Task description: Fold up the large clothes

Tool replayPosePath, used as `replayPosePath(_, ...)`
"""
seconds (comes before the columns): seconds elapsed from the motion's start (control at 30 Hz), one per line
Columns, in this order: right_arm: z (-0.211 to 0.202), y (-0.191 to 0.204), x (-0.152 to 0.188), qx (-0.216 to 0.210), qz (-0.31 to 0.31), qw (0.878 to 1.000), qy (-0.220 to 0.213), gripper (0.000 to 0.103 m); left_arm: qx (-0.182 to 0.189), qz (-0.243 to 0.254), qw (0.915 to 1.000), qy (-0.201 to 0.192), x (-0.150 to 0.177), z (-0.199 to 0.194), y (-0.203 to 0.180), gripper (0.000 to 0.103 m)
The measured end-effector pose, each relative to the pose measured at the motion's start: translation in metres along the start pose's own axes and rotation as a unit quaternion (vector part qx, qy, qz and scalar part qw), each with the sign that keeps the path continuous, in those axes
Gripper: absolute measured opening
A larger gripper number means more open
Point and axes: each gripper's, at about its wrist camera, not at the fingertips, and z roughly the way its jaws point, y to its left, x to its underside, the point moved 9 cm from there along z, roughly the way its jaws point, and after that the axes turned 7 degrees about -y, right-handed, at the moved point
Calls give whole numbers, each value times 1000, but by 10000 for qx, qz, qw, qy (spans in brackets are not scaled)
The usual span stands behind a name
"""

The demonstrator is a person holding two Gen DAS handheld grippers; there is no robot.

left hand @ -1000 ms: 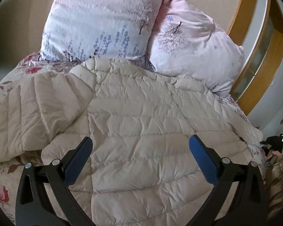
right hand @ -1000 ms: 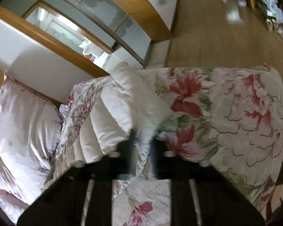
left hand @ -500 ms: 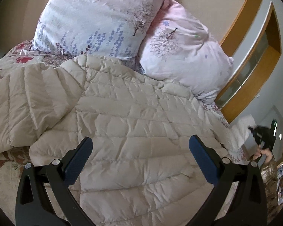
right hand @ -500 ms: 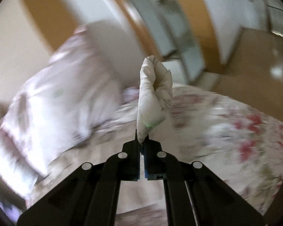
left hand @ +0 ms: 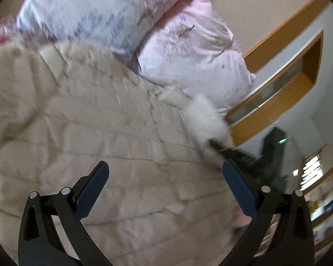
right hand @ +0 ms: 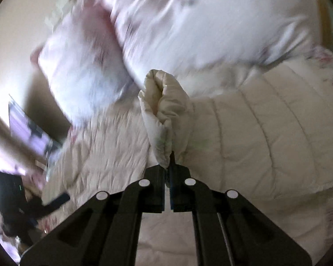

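jacket [left hand: 95, 133] | cream, quilted, puffy | spread flat; cuff [right hand: 164, 110] lifted, bunched

No readable text, labels or numbers anywhere.

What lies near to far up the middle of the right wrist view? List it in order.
Right tool, shut on the sleeve cuff → the quilted cream down jacket spread on the bed → the pink floral pillows → the pale wall behind them.
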Motion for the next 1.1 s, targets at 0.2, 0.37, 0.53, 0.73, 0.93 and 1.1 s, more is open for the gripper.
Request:
replayPosePath(0.2, -8, 16, 21, -272, 186, 9989, 319, 77, 197, -364, 9982, 426, 7, 42, -11, 98)
replayPosePath(0.37, -40, -17, 3, -388, 1139, 9927, -39, 81, 86, -675, 9945, 793, 16, 79, -10, 86)
replayPosePath(0.53, -61, -76, 12, -362, 2582, 9654, -98, 81, -42, -891, 9913, 969, 24, 101, -3, 70)
replayPosePath(0.73, -61, -123, 9, -179, 3314, 9426, -359, 77, 90, -1091, 9892, 973, 22, 118, -3, 24)
replayPosePath(0.93, -63, -157, -10, 207, 3435, 9351, -842, 55, 11, -952, 9935, 628, 5, 119, 3, 6)
replayPosePath(1.1, -53, -140, -21, 192, 2975, 9507, -855, 13, -80, -690, 9975, 105, -23, 91, 7, 5)
